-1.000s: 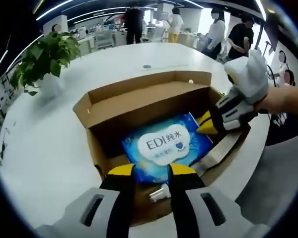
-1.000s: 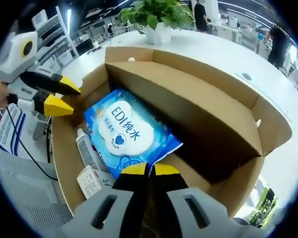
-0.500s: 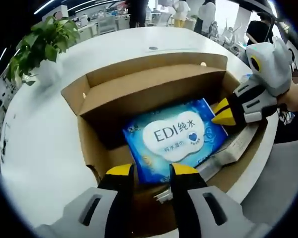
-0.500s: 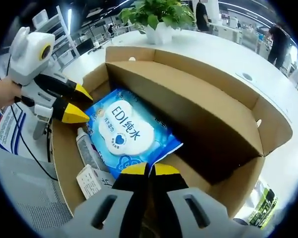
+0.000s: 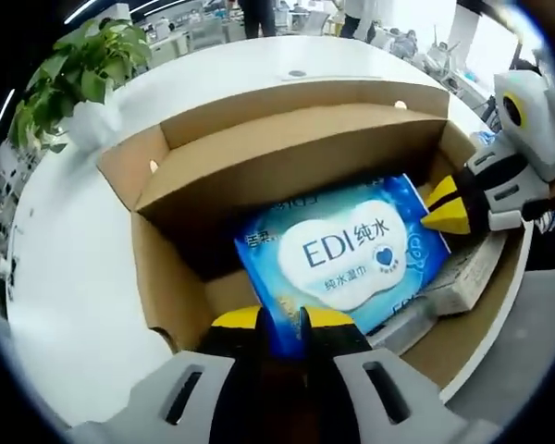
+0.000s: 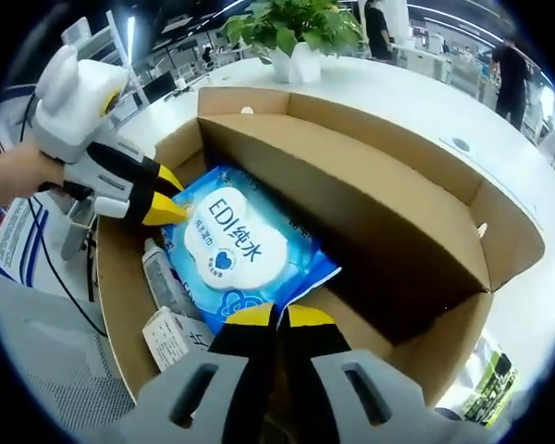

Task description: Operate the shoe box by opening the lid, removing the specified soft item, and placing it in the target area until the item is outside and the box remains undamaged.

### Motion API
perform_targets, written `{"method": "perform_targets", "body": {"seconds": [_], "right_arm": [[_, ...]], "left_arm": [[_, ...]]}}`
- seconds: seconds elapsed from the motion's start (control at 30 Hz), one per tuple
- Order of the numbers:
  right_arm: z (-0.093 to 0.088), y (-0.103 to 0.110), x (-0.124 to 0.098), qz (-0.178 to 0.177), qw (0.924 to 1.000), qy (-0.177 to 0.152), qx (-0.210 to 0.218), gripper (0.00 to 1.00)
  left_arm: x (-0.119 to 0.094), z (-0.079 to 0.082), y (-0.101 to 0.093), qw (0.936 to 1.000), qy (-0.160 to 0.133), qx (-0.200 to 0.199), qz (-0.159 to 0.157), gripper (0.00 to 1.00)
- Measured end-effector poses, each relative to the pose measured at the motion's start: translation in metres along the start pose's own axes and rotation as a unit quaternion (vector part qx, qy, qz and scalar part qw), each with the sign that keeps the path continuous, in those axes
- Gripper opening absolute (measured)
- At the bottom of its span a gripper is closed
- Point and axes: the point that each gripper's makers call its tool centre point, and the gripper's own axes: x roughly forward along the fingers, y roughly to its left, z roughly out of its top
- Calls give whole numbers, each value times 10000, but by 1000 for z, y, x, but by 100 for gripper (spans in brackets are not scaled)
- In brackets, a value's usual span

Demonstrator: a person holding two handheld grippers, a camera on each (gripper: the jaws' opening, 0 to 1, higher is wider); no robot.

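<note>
An open brown cardboard shoe box (image 5: 287,148) (image 6: 370,213) sits on a white table. A blue soft pack of wet wipes (image 5: 351,254) (image 6: 227,245) with a white "EDI" label lies on the box floor. In the left gripper view, my left gripper (image 5: 282,321) has its yellow tips pressed close on the pack's near edge. In the right gripper view the same left gripper (image 6: 171,199) comes in from the left onto the pack's far corner. My right gripper (image 6: 279,316) is shut on the opposite corner, and its yellow tips (image 5: 442,213) meet the pack's right edge.
Beside the pack in the box lie a small white carton (image 6: 171,333) (image 5: 467,277) and a tube (image 6: 162,273). A potted plant (image 5: 69,83) (image 6: 291,32) stands on the white table (image 5: 65,277) behind the box. People stand far off across the room.
My left gripper has moved forward to the pack and its jaws have closed from a wide gap onto the pack's edge. The right gripper and the pack have held still.
</note>
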Motion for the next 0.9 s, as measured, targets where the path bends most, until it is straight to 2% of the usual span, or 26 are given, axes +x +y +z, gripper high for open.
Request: {"method": "perform_targets", "body": {"seconds": [0.27, 0.33, 0.73, 0.9], "right_arm": [[1, 1, -1, -22, 10000, -26, 56, 1], [1, 2, -1, -31, 10000, -43, 65, 1], [3, 4, -7, -62, 9997, -216, -43, 1], [5, 5, -11, -78, 9995, -296, -122, 1]], "left_arm": [[8, 1, 7, 10000, -76, -47, -22, 7], [8, 2, 8, 9997, -158, -201, -31, 5], [-9, 7, 5, 9985, -456, -304, -6, 0], [-15, 3, 6, 9979, -516, -387, -32, 0]]}}
